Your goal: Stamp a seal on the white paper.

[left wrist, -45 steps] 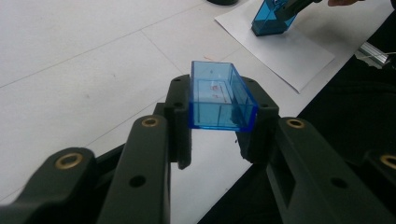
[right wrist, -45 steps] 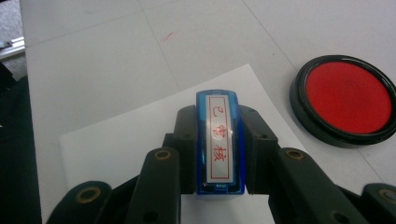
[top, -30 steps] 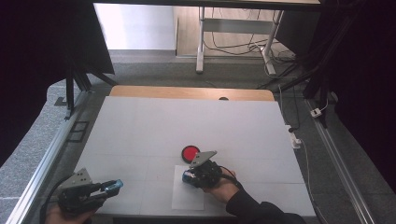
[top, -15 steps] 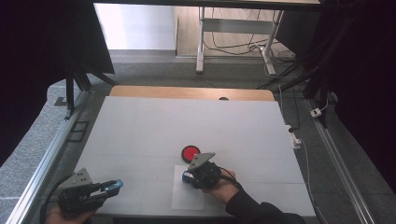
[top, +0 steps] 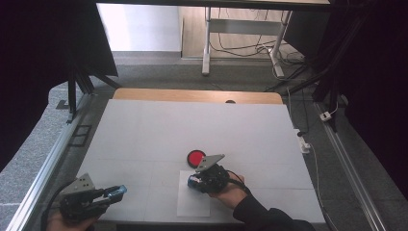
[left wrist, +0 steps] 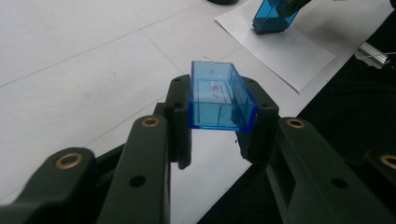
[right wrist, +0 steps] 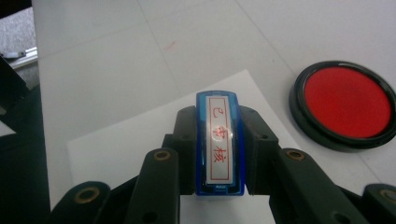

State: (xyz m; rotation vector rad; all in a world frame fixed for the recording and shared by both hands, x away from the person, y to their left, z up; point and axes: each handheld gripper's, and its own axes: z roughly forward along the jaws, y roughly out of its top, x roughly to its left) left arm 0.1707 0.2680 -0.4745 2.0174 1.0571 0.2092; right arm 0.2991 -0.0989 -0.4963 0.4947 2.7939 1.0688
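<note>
**Stamp uncapped and held over the paper; inking or pressing is the step in hand**

1. Left hand-held gripper (top: pixel 117 190), at the near left corner of the table (top: pixel 144 125): its 2 jaws are clamped on the sides of a clear blue cap (left wrist: pixel 219 95), open side up and empty inside. In the high view it sits well apart from the work, clear of the paper. Judgement: the cap is parked and plays no part until the stamp needs closing again.

2. Right hand-held gripper (right wrist: pixel 219 144), near the table's front centre: closed on a blue stamp (right wrist: pixel 218 149), gripped across its narrow sides. The stamp face is turned up toward this gripper's camera and shows red characters inside a red border. The left gripper view shows the stamp's far end low over the paper (left wrist: pixel 285 51); whether it touches the sheet cannot be told.

3. The white paper (top: pixel 192 202) lies flat under and in front of the right hand-held gripper.

4. Just beyond the paper's far edge stands the red ink pad (top: pixel 196 157), round, black-rimmed, lid off.

Judgement on the step: stamping is being prepared. The next move calls for turning the face downward and, if more ink is wanted, a reach forward to the pad, then setting the stamp flat on the sheet and pressing squarely. A tilted face would risk a partial print.
</note>
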